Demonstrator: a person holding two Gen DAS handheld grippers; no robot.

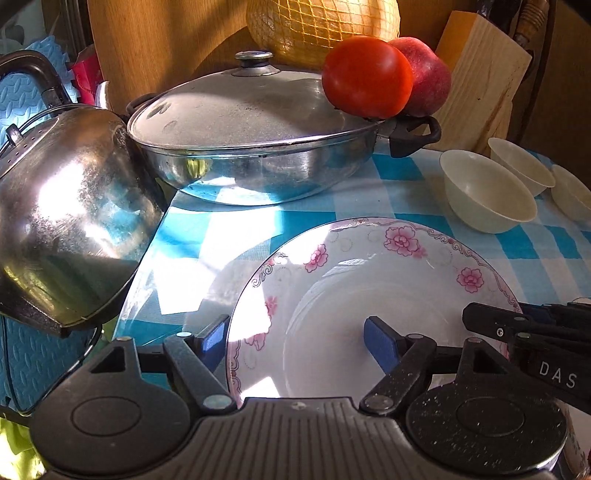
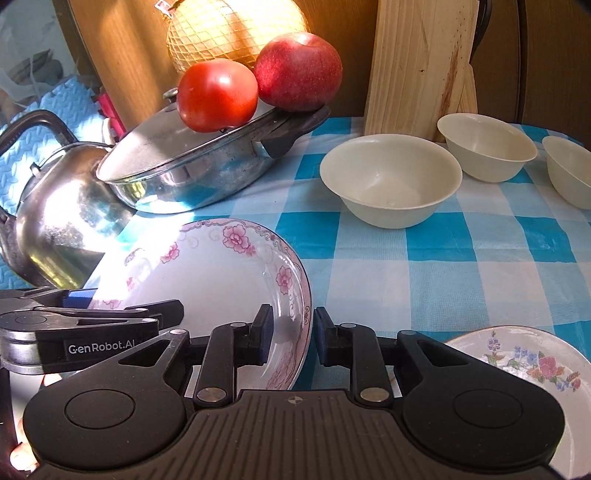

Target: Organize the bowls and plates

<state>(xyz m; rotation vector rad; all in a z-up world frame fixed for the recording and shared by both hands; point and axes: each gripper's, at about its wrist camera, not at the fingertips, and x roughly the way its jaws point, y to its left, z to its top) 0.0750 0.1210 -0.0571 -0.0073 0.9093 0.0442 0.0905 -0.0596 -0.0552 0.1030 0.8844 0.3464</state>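
A white plate with pink flowers point(image 1: 369, 273) lies on the checked tablecloth in front of both grippers. My left gripper point(image 1: 297, 336) is open, its blue pads standing either side of the plate's left rim without touching it. My right gripper point(image 2: 293, 330) is closed down on the right rim of that plate point(image 2: 221, 273), one pad inside and one outside. Three cream bowls point(image 2: 391, 181) point(image 2: 487, 147) point(image 2: 569, 170) stand apart at the back right. A second plate with coloured flowers point(image 2: 524, 362) lies at the lower right.
A steel kettle point(image 1: 70, 221) stands close on the left. Behind the plate, a lidded pan point(image 1: 251, 147) carries a tomato point(image 1: 365, 77) and an apple point(image 1: 428, 77). A netted melon point(image 2: 236, 29) and a wooden block point(image 2: 417, 62) stand at the back.
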